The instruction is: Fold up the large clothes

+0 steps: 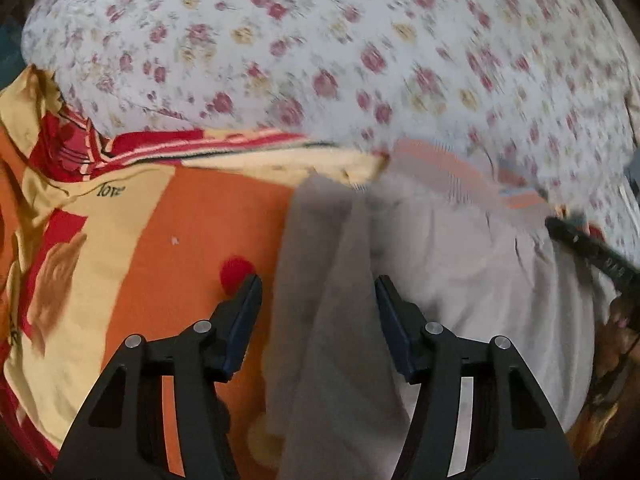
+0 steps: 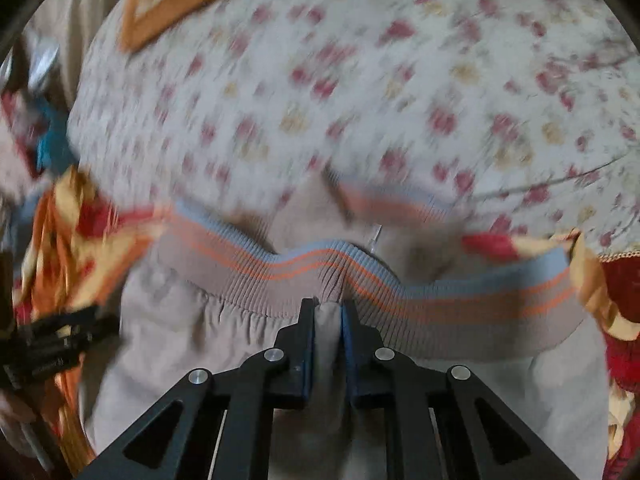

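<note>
Grey-beige trousers (image 2: 168, 340) of soft, matte cloth lie on a bed, spread partly over an orange, cream and red patterned blanket (image 1: 132, 240) and up against a white sheet printed with small red and yellow flowers (image 1: 360, 48). Their ribbed elastic waistband (image 2: 460, 296), banded in blue-grey and taupe with two thin orange stripes, runs in a wavy line across the right wrist view, the cloth gathered into fine pleats just below it.

The right hand-held gripper (image 2: 328, 312) has its black jaws nearly together, pinching a fold of the trouser fabric just under the waistband. The left hand-held gripper (image 1: 318, 292) has its jaws spread wide, and a long, darker grey fold of the trousers (image 1: 320, 320) runs between the two fingers; whether either finger touches it cannot be told. In the left wrist view the right tool shows as a black bar at the right edge, and the pale body of the garment fills the space beside it.

The blanket is rumpled at its left edge, with the word "love" (image 1: 111, 190) printed on a cream patch. The flowered sheet stretches smooth and broad beyond the waistband. Both views are blurred, so finer weave is not readable.
</note>
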`<state>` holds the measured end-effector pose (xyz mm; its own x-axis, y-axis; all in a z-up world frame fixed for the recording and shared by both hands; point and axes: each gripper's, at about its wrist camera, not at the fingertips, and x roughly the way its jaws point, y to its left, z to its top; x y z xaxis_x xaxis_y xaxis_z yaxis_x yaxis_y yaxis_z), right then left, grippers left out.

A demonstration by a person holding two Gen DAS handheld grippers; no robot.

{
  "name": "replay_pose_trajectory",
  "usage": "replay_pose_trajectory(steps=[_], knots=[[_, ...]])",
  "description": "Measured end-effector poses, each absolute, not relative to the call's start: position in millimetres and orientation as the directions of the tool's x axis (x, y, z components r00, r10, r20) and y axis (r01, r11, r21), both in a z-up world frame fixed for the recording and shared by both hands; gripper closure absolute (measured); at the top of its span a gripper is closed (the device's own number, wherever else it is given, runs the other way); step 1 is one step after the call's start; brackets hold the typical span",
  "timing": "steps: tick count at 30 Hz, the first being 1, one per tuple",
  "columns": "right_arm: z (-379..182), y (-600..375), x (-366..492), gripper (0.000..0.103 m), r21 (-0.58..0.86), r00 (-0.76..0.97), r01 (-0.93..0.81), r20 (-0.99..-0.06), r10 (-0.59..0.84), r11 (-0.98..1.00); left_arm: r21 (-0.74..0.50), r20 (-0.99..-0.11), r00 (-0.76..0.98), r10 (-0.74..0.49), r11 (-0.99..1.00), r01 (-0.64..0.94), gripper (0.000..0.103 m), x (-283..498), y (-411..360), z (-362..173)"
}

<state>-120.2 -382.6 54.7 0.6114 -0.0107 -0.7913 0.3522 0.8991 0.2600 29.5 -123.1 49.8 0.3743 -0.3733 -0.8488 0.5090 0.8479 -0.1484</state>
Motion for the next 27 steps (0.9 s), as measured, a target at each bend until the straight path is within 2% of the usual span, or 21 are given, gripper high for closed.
replay_pose_trajectory(steps=[4,7,8,10,11,12,14,16,20,25,27], knots=[[23.9,-393.1,-97.4,0.091,0.229,0.577,0.431,-0.813,-0.072,0.873,-0.222,-0.854,0.336,-0.396,0.863,0.454,0.045,37.9,-119.6,51.4],[4.7,-391.2,-90.9,0.090,0.222,0.547,0.429,-0.835,-0.056,0.875,-0.221,-0.853,0.328,-0.405,0.851,0.475,0.045,25.9,-114.0,60.7],[9.6,-392.2,-95.9,0.087,0.244,0.560,0.421,-0.828,-0.038,0.874,-0.222,-0.852,0.322,-0.413,0.842,0.492,0.045,19.9,-110.5,63.8],[25.0,-400.1,-115.7,0.057,0.322,0.584,0.398,-0.811,0.033,0.859,-0.234,-0.847,0.308,-0.434,0.824,0.517,0.045,9.0,-100.7,67.4],[38.2,-406.2,-134.8,0.049,0.375,0.608,0.382,-0.790,0.075,0.845,-0.247,-0.844,0.295,-0.448,0.812,0.529,0.044,2.6,-93.2,68.5],[48.6,-410.8,-150.4,0.047,0.396,0.624,0.375,-0.776,0.087,0.838,-0.256,-0.841,0.287,-0.459,0.805,0.535,0.042,-2.3,-87.7,68.2],[71.0,-419.3,-192.1,0.035,0.380,0.647,0.376,-0.761,0.054,0.845,-0.277,-0.836,0.274,-0.475,0.797,0.537,0.039,-12.2,-75.1,65.7],[87.0,-428.3,-240.2,0.026,0.323,0.655,0.423,-0.755,-0.039,0.847,-0.305,-0.834,0.252,-0.491,0.790,0.532,0.037,-18.4,-66.0,61.2],[81.6,-445.1,-299.8,0.025,0.272,0.599,0.509,-0.794,-0.108,0.817,-0.355,-0.834,0.192,-0.517,0.771,0.529,0.035,-33.5,-46.3,46.2],[54.1,-442.7,-337.3,0.027,0.378,0.616,0.500,-0.788,-0.014,0.779,-0.421,-0.814,0.124,-0.567,0.723,0.548,0.035,-47.5,-35.2,33.3],[41.3,-441.6,-340.9,0.052,0.442,0.644,0.483,-0.764,0.035,0.755,-0.435,-0.803,0.123,-0.583,0.715,0.548,0.037,-46.8,-37.4,28.7]])
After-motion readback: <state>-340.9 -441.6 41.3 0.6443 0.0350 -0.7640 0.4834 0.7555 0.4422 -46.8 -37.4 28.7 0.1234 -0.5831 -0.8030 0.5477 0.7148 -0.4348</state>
